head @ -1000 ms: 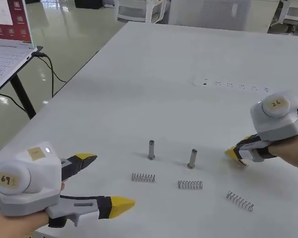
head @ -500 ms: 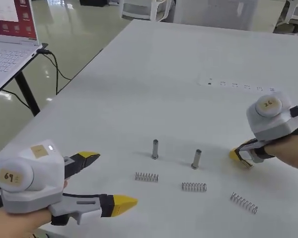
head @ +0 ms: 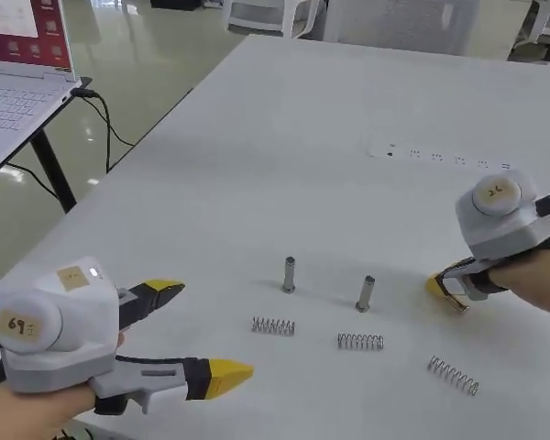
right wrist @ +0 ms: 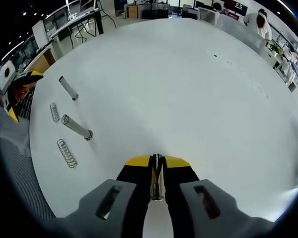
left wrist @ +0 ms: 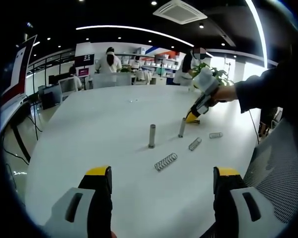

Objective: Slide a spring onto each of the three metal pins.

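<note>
Between the pinched jaws of the right gripper (right wrist: pixel 157 160) sits the third pin (right wrist: pixel 156 182), to the right of the middle pin (head: pixel 366 293). Whether its foot meets the table (head: pixel 348 137) is unclear. Released off-plumb, it may topple and roll into that pin. Three springs (head: pixel 360 341) lie unthreaded on the person's side of the middle pin. Well to its left, the left gripper (head: pixel 202 332) gapes wide and empty; a careless sweep could scatter them.

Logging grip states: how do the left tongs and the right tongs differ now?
The left tongs stand wide open; the right tongs are shut. The left tongs hold nothing; the right tongs clamp a metal pin between them. Both have yellow tips.
</note>
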Demonstrator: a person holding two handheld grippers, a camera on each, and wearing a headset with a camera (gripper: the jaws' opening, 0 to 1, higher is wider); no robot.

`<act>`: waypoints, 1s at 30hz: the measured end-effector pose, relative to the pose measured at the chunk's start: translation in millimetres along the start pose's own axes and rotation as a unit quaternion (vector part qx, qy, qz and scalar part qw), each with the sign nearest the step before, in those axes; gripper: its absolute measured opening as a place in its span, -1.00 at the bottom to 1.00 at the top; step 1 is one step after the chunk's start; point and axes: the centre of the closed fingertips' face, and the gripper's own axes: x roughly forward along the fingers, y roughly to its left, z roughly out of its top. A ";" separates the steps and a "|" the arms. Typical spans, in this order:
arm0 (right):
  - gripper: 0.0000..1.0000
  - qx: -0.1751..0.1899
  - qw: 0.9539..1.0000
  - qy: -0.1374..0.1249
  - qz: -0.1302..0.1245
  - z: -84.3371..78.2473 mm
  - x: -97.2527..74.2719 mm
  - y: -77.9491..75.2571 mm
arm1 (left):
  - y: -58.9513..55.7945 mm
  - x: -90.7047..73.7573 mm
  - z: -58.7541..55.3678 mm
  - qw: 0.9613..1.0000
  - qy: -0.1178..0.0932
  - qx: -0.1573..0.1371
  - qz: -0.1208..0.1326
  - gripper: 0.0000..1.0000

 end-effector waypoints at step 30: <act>-0.80 0.016 0.998 -0.057 -0.027 -7.7 -53.8 10.2 | -15.5 12.2 11.4 0.999 -0.002 0.028 -0.033 0.65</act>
